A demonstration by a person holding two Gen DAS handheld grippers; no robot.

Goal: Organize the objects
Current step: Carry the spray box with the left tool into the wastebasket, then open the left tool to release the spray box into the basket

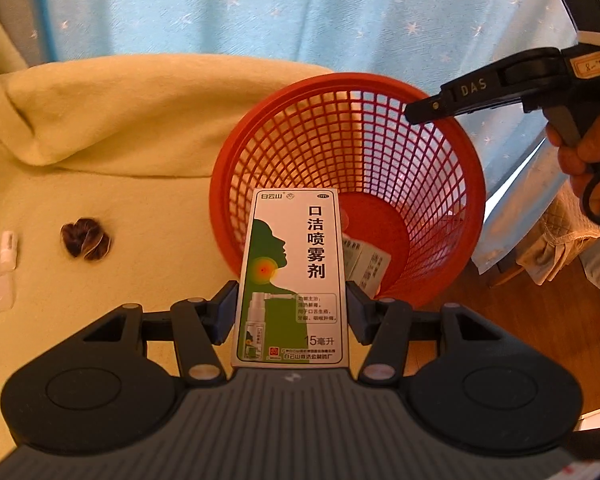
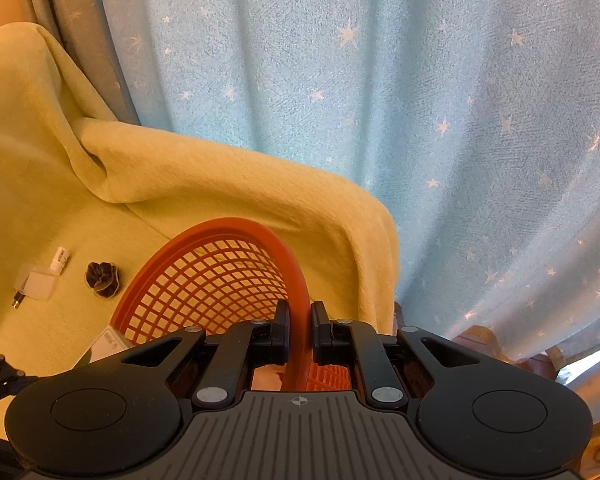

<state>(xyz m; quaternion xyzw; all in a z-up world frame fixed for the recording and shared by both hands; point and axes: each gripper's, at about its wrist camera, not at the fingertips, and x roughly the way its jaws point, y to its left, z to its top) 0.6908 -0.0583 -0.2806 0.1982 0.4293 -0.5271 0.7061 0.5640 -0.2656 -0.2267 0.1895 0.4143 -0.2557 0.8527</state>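
Left wrist view: the left gripper (image 1: 291, 312) clamps a tall white-and-green medicine box (image 1: 292, 276) by its two long sides, one finger pad (image 1: 227, 307) pressed to each. The box stands upright before the camera, its top edge overlapping the near rim of a red mesh basket (image 1: 440, 152). Its front reads 白云山 at the top, 口洁喷雾剂 in large black characters down the right, and 15毫升 near the bottom, beside a green head silhouette with a red-and-yellow spot at the throat and a small picture of a spray bottle. The finer print is too small to read.

The basket is tipped with its mouth towards the camera, on a yellow-green blanket (image 1: 120, 128). Inside it lies another small box (image 1: 366, 264) with illegible print. The right gripper (image 1: 420, 112), marked DAS and bearing a handwritten tag, reaches in from the right to the basket's rim, held by a hand (image 1: 576, 152).

Right wrist view: the right gripper (image 2: 299, 326) has its fingers closed on the basket's red rim (image 2: 296, 280), one inside and one outside. On the blanket to the left lie a dark brown scrunchie (image 2: 102, 279), a small white tube (image 2: 60, 259) with a barcode, and a clear plastic packet (image 2: 38, 286). A pale blue curtain (image 2: 380, 100) with white stars hangs behind.
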